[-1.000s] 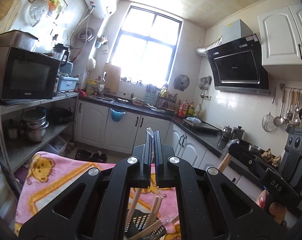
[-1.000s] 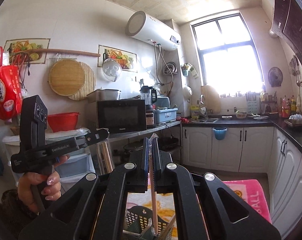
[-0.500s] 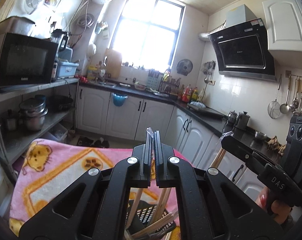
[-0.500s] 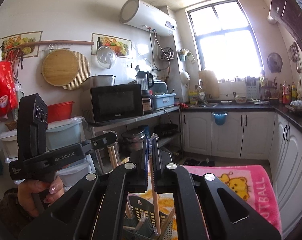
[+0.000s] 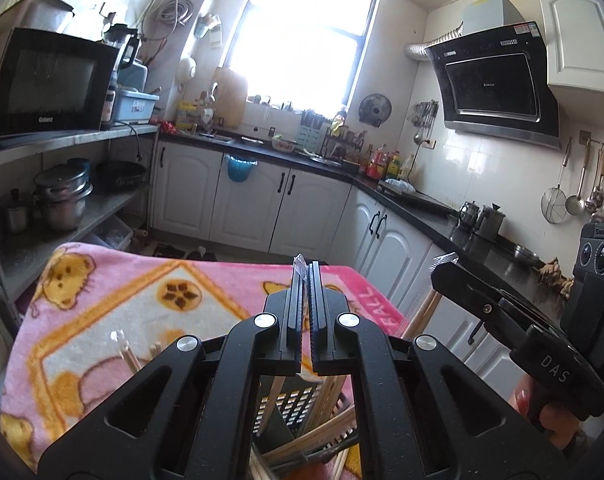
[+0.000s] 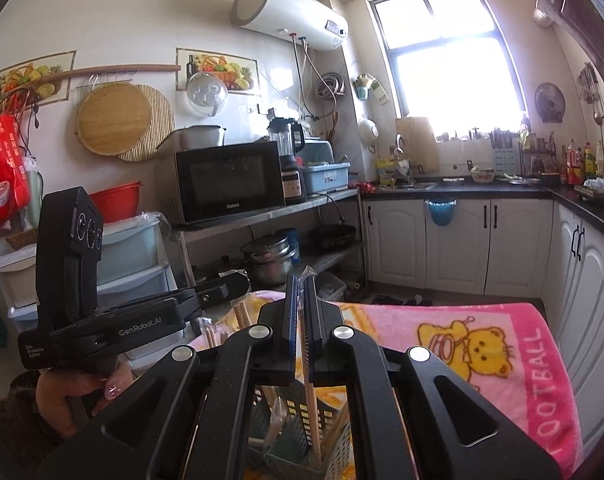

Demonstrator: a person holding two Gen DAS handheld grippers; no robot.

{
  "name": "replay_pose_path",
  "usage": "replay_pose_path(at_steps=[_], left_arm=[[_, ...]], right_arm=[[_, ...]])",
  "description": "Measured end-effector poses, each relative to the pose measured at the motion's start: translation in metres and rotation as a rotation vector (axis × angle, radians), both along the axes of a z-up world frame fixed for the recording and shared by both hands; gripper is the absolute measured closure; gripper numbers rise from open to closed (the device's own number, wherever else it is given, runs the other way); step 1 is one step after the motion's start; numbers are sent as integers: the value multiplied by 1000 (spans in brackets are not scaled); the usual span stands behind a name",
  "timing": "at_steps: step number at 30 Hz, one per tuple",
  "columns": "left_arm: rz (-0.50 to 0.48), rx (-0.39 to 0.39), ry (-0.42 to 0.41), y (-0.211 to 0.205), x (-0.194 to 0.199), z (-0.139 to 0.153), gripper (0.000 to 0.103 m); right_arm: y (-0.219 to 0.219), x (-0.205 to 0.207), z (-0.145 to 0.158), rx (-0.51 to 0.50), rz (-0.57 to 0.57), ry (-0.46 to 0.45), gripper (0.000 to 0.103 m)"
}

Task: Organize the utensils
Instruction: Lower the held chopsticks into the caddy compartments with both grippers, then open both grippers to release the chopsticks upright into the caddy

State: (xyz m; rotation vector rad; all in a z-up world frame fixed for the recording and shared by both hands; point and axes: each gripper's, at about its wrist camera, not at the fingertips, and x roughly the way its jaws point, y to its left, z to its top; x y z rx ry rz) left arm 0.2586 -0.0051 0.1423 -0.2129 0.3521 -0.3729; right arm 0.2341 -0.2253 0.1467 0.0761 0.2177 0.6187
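Observation:
My left gripper (image 5: 306, 280) is shut on wrapped chopsticks; the clear wrapper tip (image 5: 299, 261) sticks out above the jaws and the sticks (image 5: 270, 398) hang down into a dark slotted utensil basket (image 5: 297, 404). My right gripper (image 6: 301, 292) is shut on another wrapped chopstick pair (image 6: 310, 392) that reaches down into the same basket (image 6: 297, 420). Each gripper shows in the other's view, the right one (image 5: 502, 312) at the right and the left one (image 6: 149, 320) at the left. More chopsticks (image 5: 326, 436) lie in the basket.
The basket sits on a pink bear-print blanket (image 5: 113, 304) over a table. Steel shelving with a microwave (image 6: 227, 180) and pots (image 5: 61, 200) stands to the left. White cabinets with a black counter (image 5: 418, 200) run along the far wall and right.
Both grippers have tilted downward and lowered toward the basket with their chopsticks still held. More of the blanket and basket shows now.

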Motion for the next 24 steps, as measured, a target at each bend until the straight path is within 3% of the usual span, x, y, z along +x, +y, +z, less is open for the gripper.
replay_pose_path(at_steps=[17,19,24], left_arm=[[-1,-7,66,3,-5,-24,102],[-2,-8,69,4,-6,-25,102],[2,-14,71,9,-12,-26,87]], right_arm=[[-1,5,-31,-43,-19,113,98],[-2,5,-34,-44,-20,125,92],[-7,-1,-37,-45,-30,130,83]])
